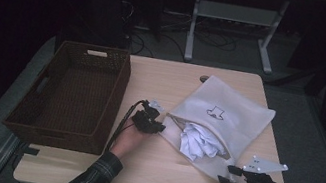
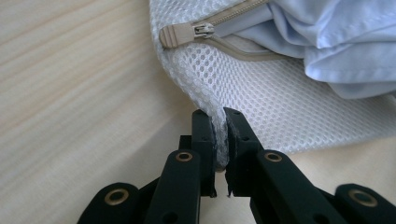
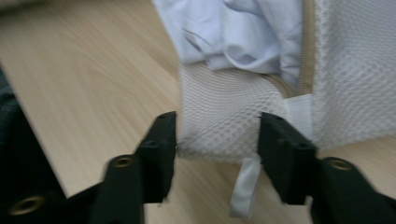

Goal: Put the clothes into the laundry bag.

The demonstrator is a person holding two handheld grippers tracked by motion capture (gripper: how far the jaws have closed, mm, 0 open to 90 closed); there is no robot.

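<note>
Pinching the mesh laundry bag (image 2: pixel 280 102) at its corner below the zipper pull (image 2: pixel 187 33), the left gripper (image 2: pixel 220 135) has its jaws together on a fold of netting, clamped tight. Right gripper (image 3: pixel 217 133) at the bag's opposite near corner: jaws apart, mesh edge and a white tag (image 3: pixel 245 186) between them, pads not pressing that I can tell. No earlier picture, so only the present stance is noted.

Landmark is the bag. It lies flat on the wooden table (image 1: pixel 150 180), mouth unzipped and facing the person, white garment (image 1: pixel 200 143) bunched half out of the opening. Left hand (image 1: pixel 129 139) sits at the bag's left near corner, right gripper (image 1: pixel 243 179) at its right near corner. Left of the bag, past the left gripper, a dark woven basket (image 1: pixel 117 93) stands. Beyond the bag, table legs (image 1: pixel 193 23) and cables on the floor.

Risks, as a judgement: right gripper may close on the tag alone and slip off. Left grip holds a thin fold; a pull could tear free. Lifting with one corner loose could tip the garment onto the table instead of the basket.
</note>
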